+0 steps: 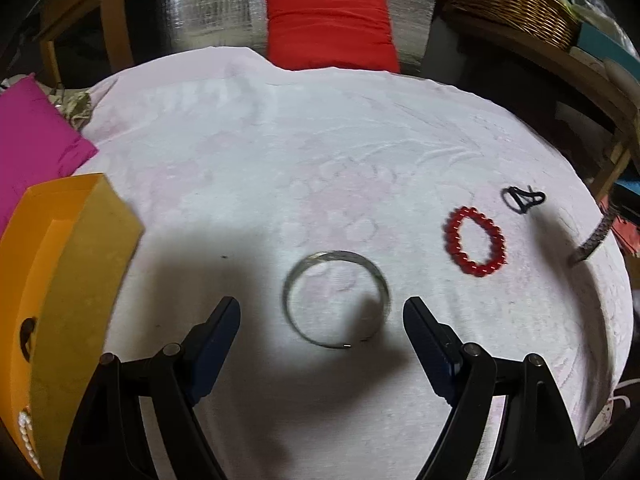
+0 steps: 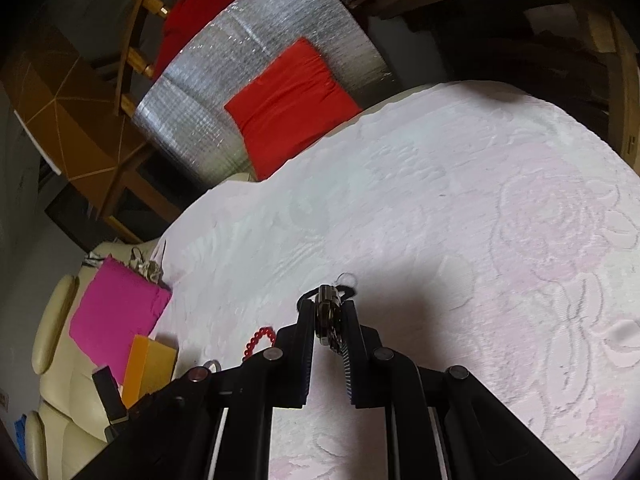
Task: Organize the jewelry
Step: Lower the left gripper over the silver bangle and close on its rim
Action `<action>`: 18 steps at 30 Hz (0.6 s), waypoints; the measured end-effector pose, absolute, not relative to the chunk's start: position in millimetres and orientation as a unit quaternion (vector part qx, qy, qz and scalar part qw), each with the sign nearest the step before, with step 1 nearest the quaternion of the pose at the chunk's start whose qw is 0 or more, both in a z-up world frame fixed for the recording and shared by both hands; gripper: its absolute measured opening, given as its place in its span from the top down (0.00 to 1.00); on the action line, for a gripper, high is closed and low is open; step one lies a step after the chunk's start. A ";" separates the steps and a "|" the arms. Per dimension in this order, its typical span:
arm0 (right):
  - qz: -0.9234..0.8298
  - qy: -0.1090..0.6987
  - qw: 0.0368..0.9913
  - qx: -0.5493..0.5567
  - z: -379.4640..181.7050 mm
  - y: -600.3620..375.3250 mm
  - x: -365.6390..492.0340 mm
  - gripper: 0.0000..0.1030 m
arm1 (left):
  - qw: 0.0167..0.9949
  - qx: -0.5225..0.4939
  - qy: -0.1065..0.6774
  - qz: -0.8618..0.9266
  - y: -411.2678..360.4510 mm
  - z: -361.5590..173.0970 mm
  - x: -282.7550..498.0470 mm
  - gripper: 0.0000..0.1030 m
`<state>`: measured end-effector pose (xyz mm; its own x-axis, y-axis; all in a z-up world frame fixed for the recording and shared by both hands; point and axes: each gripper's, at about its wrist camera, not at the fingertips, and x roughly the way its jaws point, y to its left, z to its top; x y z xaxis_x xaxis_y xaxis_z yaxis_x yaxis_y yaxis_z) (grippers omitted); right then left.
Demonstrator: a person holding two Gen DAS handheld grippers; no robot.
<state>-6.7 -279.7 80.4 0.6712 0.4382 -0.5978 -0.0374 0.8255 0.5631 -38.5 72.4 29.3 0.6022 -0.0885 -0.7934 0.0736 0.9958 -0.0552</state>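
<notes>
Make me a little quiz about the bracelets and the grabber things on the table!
1. True or false: the left gripper is squeezing the silver bangle.
2. What colour is the beaded bracelet? A) blue B) red C) green
3. Fill in: the right gripper is shut on a ____ metal piece of jewellery.

Key
1. False. Its jaws stand wide open, and the bangle lies on the white cloth between the fingertips, apart from both.
2. B, red. It lies to the right of the bangle, next to a small black loop.
3. Dark. It looks like a watch or a chain bracelet, but I cannot tell which.
</notes>
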 end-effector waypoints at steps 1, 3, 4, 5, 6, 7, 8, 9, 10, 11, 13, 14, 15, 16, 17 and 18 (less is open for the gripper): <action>0.139 0.383 0.875 0.260 79.8 -276.8 -6.3 0.86 | 0.893 -0.006 0.447 -0.049 69.4 27.8 -37.5 0.18; 0.143 0.385 0.876 0.251 79.0 -269.3 -6.0 0.86 | 0.891 0.003 0.452 -0.046 65.5 24.5 -34.6 0.18; 0.146 0.385 0.877 0.246 78.8 -265.5 -6.0 0.86 | 0.889 0.006 0.456 -0.042 64.4 22.0 -32.7 0.18; 0.151 0.385 0.878 0.241 79.0 -261.6 -6.3 0.86 | 0.887 0.006 0.460 -0.040 63.6 19.3 -30.4 0.18; 0.153 0.384 0.879 0.238 79.3 -258.9 -6.5 0.86 | 0.885 0.004 0.464 -0.038 64.2 17.0 -28.1 0.18; 0.157 0.382 0.880 0.233 80.0 -255.2 -7.0 0.86 | 0.884 0.000 0.466 -0.037 64.9 15.1 -26.3 0.18; 0.162 0.381 0.881 0.231 80.4 -252.4 -7.4 0.86 | 0.883 -0.006 0.468 -0.035 65.9 13.5 -24.5 0.18; 0.165 0.380 0.881 0.229 81.1 -250.4 -7.9 0.86 | 0.883 -0.013 0.467 -0.036 66.6 12.7 -23.6 0.18; 0.169 0.378 0.881 0.227 81.6 -247.5 -8.5 0.86 | 0.884 -0.019 0.465 -0.038 67.5 12.3 -22.8 0.18; 0.171 0.378 0.882 0.225 81.8 -245.6 -8.8 0.86 | 0.885 -0.022 0.464 -0.038 68.4 11.7 -22.7 0.18; 0.175 0.379 0.881 0.222 81.0 -241.8 -9.3 0.86 | 0.887 -0.028 0.459 -0.037 69.9 10.7 -22.1 0.18; 0.176 0.380 0.881 0.220 80.3 -239.9 -9.4 0.86 | 0.888 -0.029 0.458 -0.037 70.1 10.2 -21.8 0.19; 0.177 0.380 0.881 0.218 79.9 -237.7 -10.0 0.86 | 0.889 -0.028 0.457 -0.037 69.2 9.6 -21.4 0.23; 0.178 0.382 0.880 0.217 79.2 -236.3 -9.8 0.86 | 0.890 -0.023 0.454 -0.035 68.0 9.7 -21.5 0.26; 0.179 0.383 0.880 0.215 79.0 -235.2 -9.8 0.86 | 0.892 -0.020 0.451 -0.035 67.1 10.1 -21.7 0.35; 0.180 0.384 0.880 0.213 78.7 -233.9 -10.1 0.86 | 0.893 -0.019 0.448 -0.036 66.9 11.2 -22.3 0.39</action>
<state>-10.1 -233.9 78.7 0.6409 0.4808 -0.5984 -0.1536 0.8441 0.5137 -22.3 66.9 11.2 0.5960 -0.0815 -0.7989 0.0477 0.9967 -0.0661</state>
